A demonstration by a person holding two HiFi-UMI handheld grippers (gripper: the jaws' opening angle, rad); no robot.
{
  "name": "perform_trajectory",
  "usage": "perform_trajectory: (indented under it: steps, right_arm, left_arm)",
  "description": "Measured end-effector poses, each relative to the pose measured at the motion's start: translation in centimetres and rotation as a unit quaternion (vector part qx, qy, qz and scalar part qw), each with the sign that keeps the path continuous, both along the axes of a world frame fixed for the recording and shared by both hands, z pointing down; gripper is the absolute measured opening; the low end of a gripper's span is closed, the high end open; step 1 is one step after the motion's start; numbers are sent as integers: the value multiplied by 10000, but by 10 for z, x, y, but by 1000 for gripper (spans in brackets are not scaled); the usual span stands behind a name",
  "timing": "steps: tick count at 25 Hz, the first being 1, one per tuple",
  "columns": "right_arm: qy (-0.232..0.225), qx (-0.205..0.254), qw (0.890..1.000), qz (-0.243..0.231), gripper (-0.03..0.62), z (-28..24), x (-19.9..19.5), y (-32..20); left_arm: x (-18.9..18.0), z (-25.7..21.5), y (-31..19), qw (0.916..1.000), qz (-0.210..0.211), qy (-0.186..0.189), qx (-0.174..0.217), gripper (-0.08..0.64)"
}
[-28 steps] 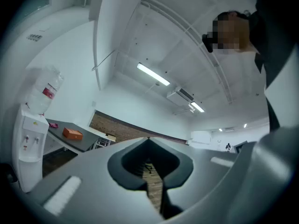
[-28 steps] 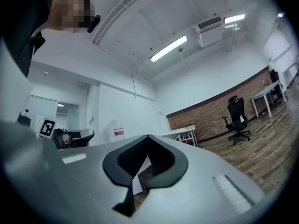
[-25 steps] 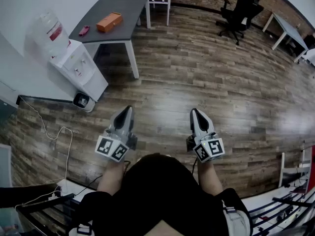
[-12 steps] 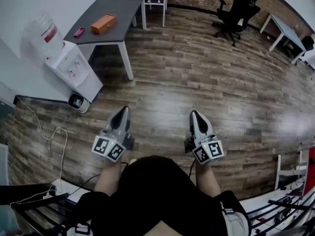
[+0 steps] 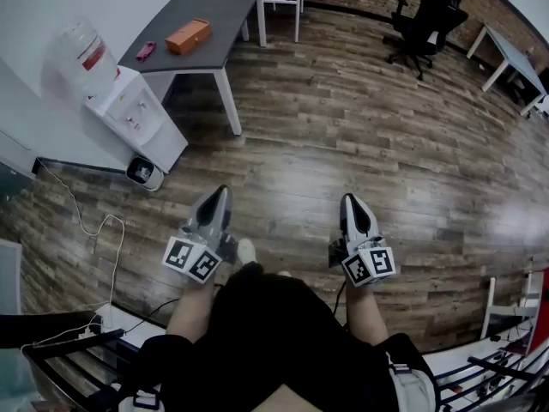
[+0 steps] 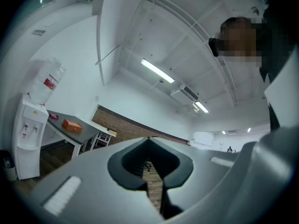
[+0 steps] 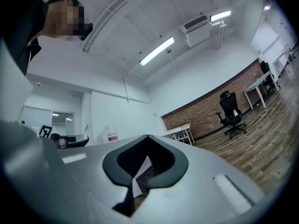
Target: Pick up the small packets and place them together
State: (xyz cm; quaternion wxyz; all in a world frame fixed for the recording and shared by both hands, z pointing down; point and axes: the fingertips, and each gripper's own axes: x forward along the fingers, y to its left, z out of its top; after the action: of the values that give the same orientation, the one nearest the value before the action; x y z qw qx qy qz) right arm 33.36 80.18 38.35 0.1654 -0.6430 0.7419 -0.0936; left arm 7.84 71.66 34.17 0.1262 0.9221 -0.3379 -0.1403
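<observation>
On the dark grey table (image 5: 214, 11) at the far left lie an orange box (image 5: 190, 36) and a small pink packet (image 5: 147, 51); the left gripper view shows the same box (image 6: 72, 125) far off. My left gripper (image 5: 222, 190) and right gripper (image 5: 350, 200) hang side by side over the wooden floor, well short of the table. Both point forward and slightly up. The left gripper's (image 6: 149, 139) jaws meet at the tip with nothing between them. The same holds for the right gripper (image 7: 147, 136). No other packets show.
A white water dispenser (image 5: 129, 101) stands left of the table, with a small round device (image 5: 141, 174) and a white cable (image 5: 94, 230) on the floor beside it. A black office chair (image 5: 425, 24) and a white desk (image 5: 506, 54) are far right.
The right gripper has slid a little down and right in the head view. A shoe tip now shows between the grippers. Both stay shut.
</observation>
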Motion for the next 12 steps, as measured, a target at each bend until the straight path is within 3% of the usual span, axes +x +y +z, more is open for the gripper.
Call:
perform_trajectory:
  steps: [6,12]
  right_arm:
    - [175,-155,9997,-72,2,6,-13,-42]
    - [362,-38,9993,-96,2,-12,-27,-103]
  left_arm:
    - [-14,-8,-43,9991,-24,428,-39,0]
    - [-31,-15,-100,9990,-59,398,194,0]
